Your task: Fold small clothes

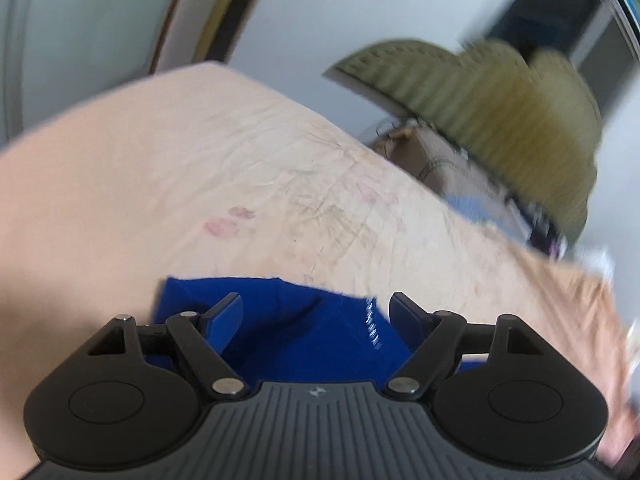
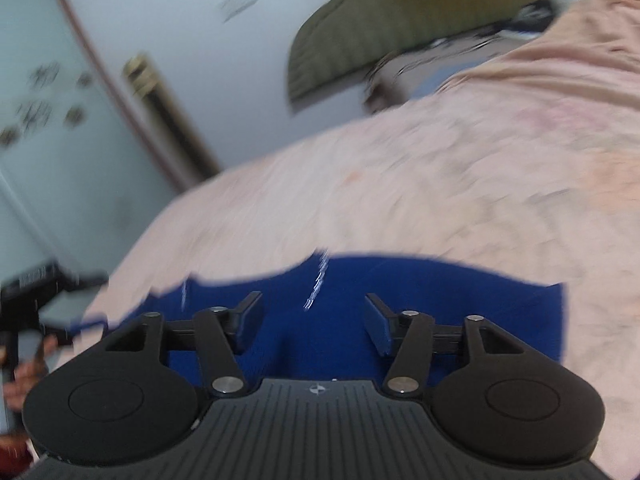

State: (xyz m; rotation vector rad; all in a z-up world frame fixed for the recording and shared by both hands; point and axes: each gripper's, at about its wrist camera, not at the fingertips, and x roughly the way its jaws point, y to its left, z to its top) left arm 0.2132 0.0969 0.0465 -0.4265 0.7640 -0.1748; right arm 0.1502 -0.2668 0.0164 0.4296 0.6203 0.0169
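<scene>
A small royal-blue garment (image 1: 308,336) with a line of white stitching lies on a peach bedsheet (image 1: 192,184). My left gripper (image 1: 318,312) is open, its fingers spread above the cloth, holding nothing. In the right wrist view the same blue garment (image 2: 320,320) spreads wide on the sheet (image 2: 440,184). My right gripper (image 2: 314,314) is open above it and empty. Both views are motion-blurred.
An olive-green quilted blanket (image 1: 500,120) hangs at the far right over a cardboard box (image 1: 432,156). It also shows in the right wrist view (image 2: 400,12). The other hand-held gripper and a hand (image 2: 28,320) show at the left edge. A door and wall stand behind.
</scene>
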